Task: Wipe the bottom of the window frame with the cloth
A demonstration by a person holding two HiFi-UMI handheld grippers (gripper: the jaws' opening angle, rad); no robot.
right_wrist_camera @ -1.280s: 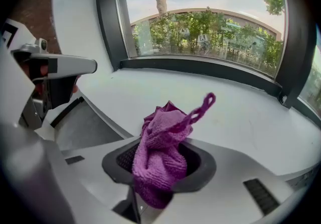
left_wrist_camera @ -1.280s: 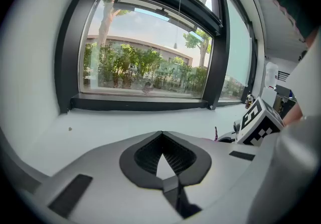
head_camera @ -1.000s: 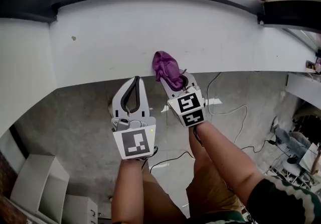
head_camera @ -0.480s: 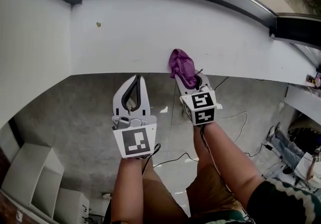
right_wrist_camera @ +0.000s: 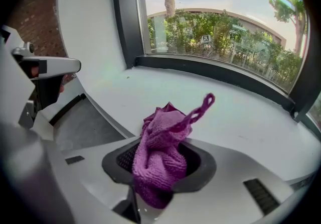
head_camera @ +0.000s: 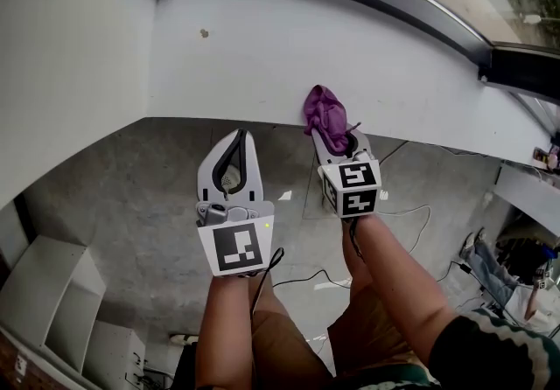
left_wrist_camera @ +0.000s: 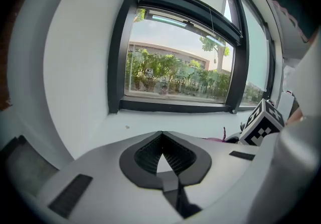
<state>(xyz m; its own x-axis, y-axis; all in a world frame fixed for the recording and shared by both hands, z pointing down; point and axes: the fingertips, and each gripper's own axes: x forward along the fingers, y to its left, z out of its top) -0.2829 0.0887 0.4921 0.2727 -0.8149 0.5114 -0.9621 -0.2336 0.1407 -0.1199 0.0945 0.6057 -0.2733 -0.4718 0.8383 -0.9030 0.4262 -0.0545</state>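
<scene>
Right gripper (head_camera: 339,145), cloth (head_camera: 326,114) at sill edge (head_camera: 254,121)

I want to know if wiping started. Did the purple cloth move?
Yes, a little. The cloth in the right gripper has drifted left along the sill, nearer the small speck, still at the front edge.
</scene>
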